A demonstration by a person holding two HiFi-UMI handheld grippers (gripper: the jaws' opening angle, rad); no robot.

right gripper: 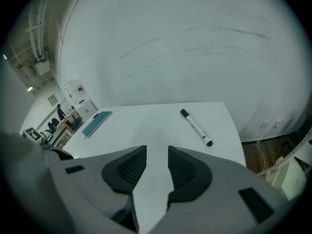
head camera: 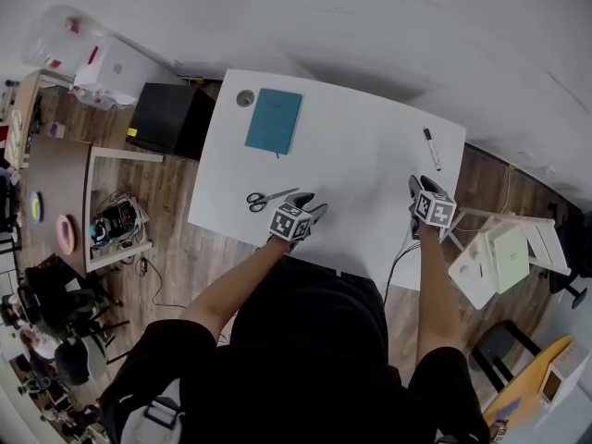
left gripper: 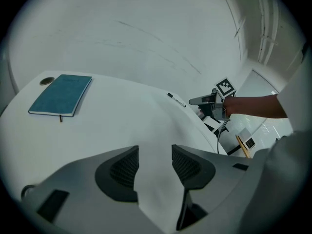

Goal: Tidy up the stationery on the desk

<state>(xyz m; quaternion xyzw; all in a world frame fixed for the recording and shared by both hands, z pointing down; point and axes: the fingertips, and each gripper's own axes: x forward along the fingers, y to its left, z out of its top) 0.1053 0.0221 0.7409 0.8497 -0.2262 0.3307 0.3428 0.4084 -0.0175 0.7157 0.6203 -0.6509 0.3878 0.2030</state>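
Head view: worktop (head camera: 370, 128) mostly bare. Notebook (head camera: 274, 120) by the far edge, scissors (head camera: 268, 198) nearer than the notebook, marker (head camera: 432, 148) well to its right.
Left gripper view: left gripper (left gripper: 155, 152) jaws apart, empty.
Right gripper view: right gripper (right gripper: 157, 152) jaws apart, empty.

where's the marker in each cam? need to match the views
Head view: marker upper right, near the far right edge of the desk.
Left gripper view: marker small, right of centre, at the desk's far edge.
Right gripper view: marker right of centre, lying diagonally, cap end farther away.
Shared landmark: teal notebook, left of the marker in all three.
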